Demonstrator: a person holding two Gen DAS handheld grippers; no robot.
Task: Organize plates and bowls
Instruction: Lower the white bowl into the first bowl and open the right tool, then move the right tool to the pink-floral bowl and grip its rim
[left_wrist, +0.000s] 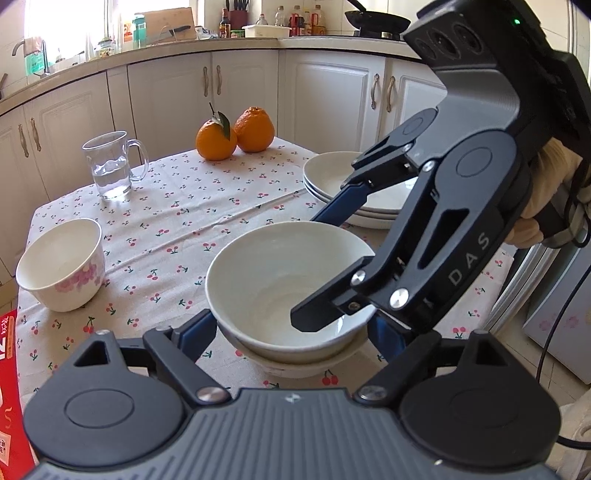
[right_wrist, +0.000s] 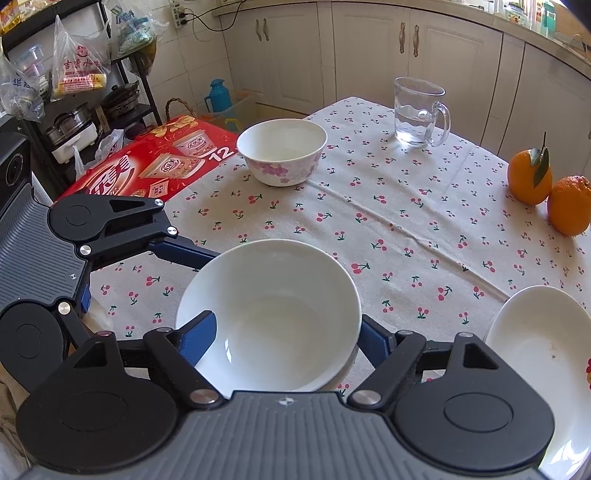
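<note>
Bowl, plain white and glossy, sits mouth-up, nested in a second white bowl of which only the rim shows beneath it. Being round, it has no long axis. The left gripper has its blue-padded fingers spread, one on either side of the stack and close beside its walls; no squeeze shows. The right gripper comes in from the right, its fingers also spread. One dips inside the upper bowl and the other is outside the rim, and neither pinches anything. A hand in a beige glove holds this gripper.

Beyond the right fingers lies a stack of deep white plates. Well to the left of the left fingers stands a taller bowl with pink flowers, upright. Farther ahead is a clear glass mug partly filled with water, and past it two oranges touch, one bearing a leaf.

All of this rests on a counter under a slightly creased cream cloth printed with red cherries. A red printed box lies at the cloth's edge beside the flowered bowl. Cream panelled cabinets with metal handles line the room behind, under a worktop crowded with bottles.
</note>
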